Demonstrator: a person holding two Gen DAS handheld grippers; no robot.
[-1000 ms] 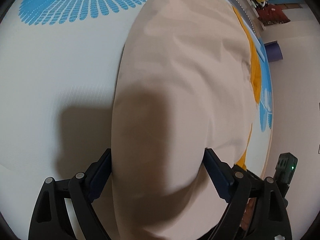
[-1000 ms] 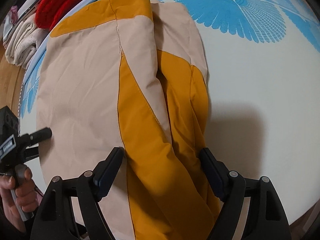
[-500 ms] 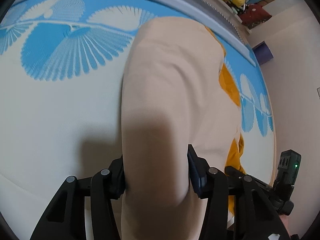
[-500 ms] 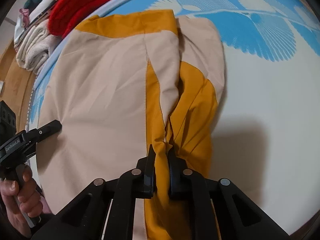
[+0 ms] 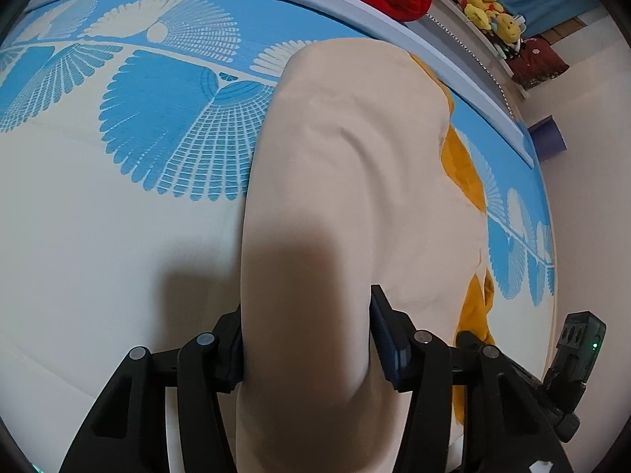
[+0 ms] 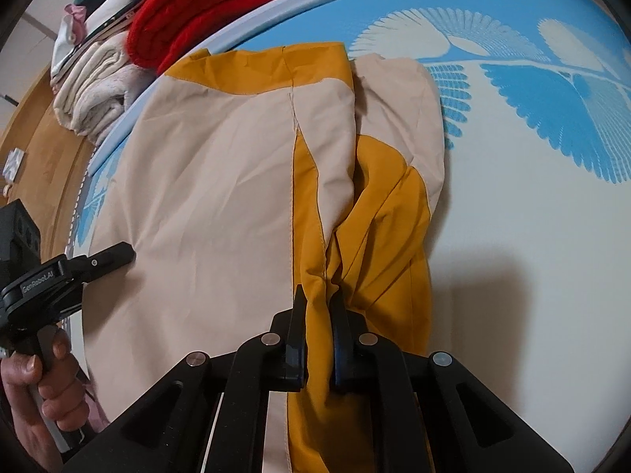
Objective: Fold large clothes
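Note:
A large beige and mustard garment [image 6: 221, 197] lies on a white and blue patterned mat [image 6: 532, 236]. My right gripper [image 6: 319, 307] is shut on a bunched mustard fold of it at the near edge. In the left wrist view the beige garment [image 5: 355, 181] runs between the jaws of my left gripper [image 5: 307, 315], which press on a thick fold of cloth from both sides. The left gripper also shows in the right wrist view [image 6: 114, 254], at the garment's left edge, held by a hand [image 6: 39, 386].
A red knit [image 6: 205, 4] and folded white towels [image 6: 94, 90] are stacked beyond the mat's far edge. Yellow plush toys [image 5: 493, 12] and a purple object [image 5: 548, 138] stand by the wall. A wooden floor [image 6: 43, 149] lies to the left.
My right gripper closed from wide open onto the mustard fold. My left gripper's jaws narrowed around the beige cloth. Both views tilted so more of the mat's far edge shows.

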